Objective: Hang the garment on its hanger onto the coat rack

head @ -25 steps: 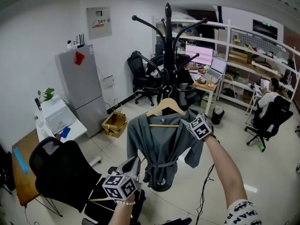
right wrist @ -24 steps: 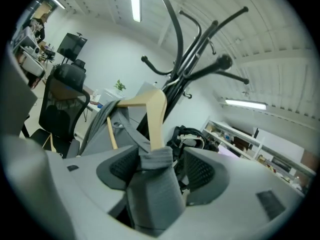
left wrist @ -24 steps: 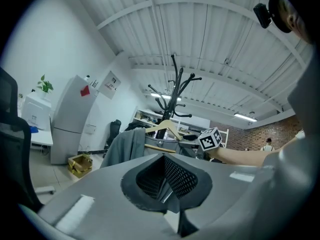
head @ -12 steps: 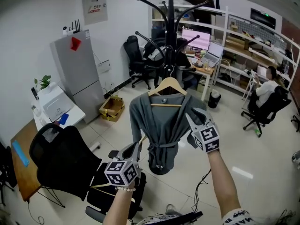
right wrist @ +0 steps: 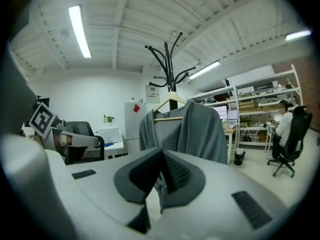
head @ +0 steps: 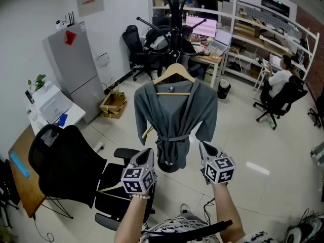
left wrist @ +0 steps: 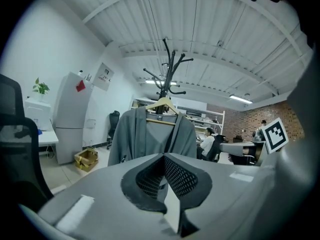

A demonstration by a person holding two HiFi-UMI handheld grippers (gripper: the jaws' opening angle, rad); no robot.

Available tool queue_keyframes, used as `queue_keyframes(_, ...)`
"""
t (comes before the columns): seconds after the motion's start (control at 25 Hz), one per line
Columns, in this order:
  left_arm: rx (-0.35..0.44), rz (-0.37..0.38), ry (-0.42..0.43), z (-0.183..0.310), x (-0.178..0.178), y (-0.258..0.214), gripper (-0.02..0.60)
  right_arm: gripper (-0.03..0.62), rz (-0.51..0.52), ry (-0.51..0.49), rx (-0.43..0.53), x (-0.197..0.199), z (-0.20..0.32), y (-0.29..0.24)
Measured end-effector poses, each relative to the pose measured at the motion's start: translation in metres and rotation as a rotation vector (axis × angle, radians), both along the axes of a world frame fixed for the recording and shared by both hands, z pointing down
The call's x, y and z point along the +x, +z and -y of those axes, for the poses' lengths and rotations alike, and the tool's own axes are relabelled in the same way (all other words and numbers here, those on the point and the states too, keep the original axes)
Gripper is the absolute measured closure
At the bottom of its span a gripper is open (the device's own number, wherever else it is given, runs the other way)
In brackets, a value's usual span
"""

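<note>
The gray garment is seen hanging on its wooden hanger, whose hook appears to be lodged on the black coat rack, so the hanging step is judged to be done. The left gripper and the right gripper are held low, apart from the garment, each with its jaws closed together and nothing caught between them. Little more is called for than a check that the hanger sits securely.

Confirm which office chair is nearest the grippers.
The black chair at lower left, beside the left gripper; the chair by the back wall and the one at right stand far off.
</note>
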State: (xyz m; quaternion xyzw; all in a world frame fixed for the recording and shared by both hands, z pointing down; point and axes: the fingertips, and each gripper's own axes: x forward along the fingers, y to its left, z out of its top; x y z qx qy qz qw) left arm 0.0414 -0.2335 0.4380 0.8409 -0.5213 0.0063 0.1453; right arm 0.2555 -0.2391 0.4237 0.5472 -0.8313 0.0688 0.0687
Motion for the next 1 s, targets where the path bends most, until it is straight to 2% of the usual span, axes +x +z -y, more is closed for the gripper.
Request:
queue_keyframes(0.16, -0.021, -0.017, 0.021, -0.004, 0.011, 0.008, 0.594, 0.589, 0.002, 0.048, -0.02, 0.003, -0.018, 0.007)
queue_keyframes(0.48, -0.023, -0.037, 0.072, -0.015, 0.033, 0.006, 0.594, 0.589, -0.017, 0.053, -0.054, -0.003, -0.034, 0.021)
queue_keyframes(1.0, -0.012, -0.058, 0.087, -0.014, 0.037, -0.002, 0.594, 0.589, -0.024, 0.069, -0.042, 0.001, -0.033, 0.018)
